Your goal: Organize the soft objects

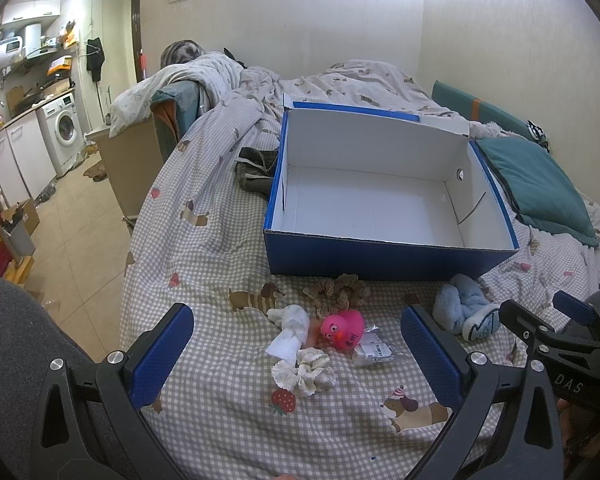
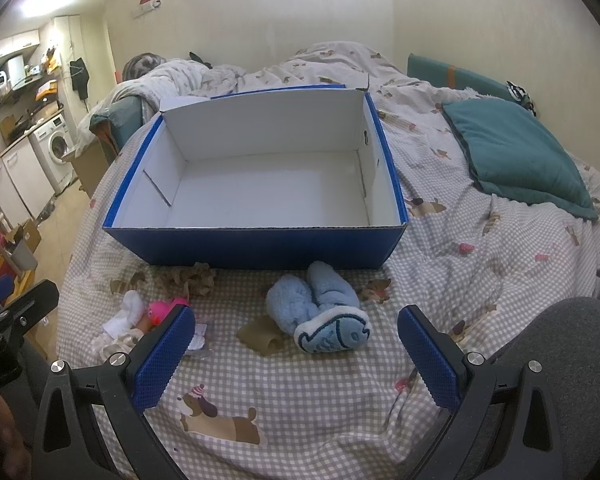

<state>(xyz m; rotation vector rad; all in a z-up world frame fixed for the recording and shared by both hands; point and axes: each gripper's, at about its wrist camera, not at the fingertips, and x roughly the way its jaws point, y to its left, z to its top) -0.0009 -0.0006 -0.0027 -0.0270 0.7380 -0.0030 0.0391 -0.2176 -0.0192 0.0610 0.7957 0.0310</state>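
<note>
An empty blue box with a white inside [image 1: 388,254] [image 2: 260,246] stands on the checked bed sheet. In front of it lie a pink rubber duck [image 1: 342,328] [image 2: 158,311], a white sock [image 1: 290,330] [image 2: 126,314], a cream scrunchie [image 1: 304,372], a brown scrunchie [image 1: 340,292] [image 2: 188,278] and light blue fluffy socks [image 1: 462,310] [image 2: 320,312]. My left gripper [image 1: 298,354] is open and empty, above the duck and cream scrunchie. My right gripper [image 2: 296,354] [image 1: 540,316] is open and empty, just short of the blue socks.
A crumpled foil wrapper [image 1: 374,350] lies right of the duck. A teal pillow [image 1: 536,184] [image 2: 520,156] lies right of the box, dark clothing [image 1: 256,168] left of it, a heaped duvet [image 1: 260,80] behind. The bed's left edge drops to a tiled floor [image 1: 80,232].
</note>
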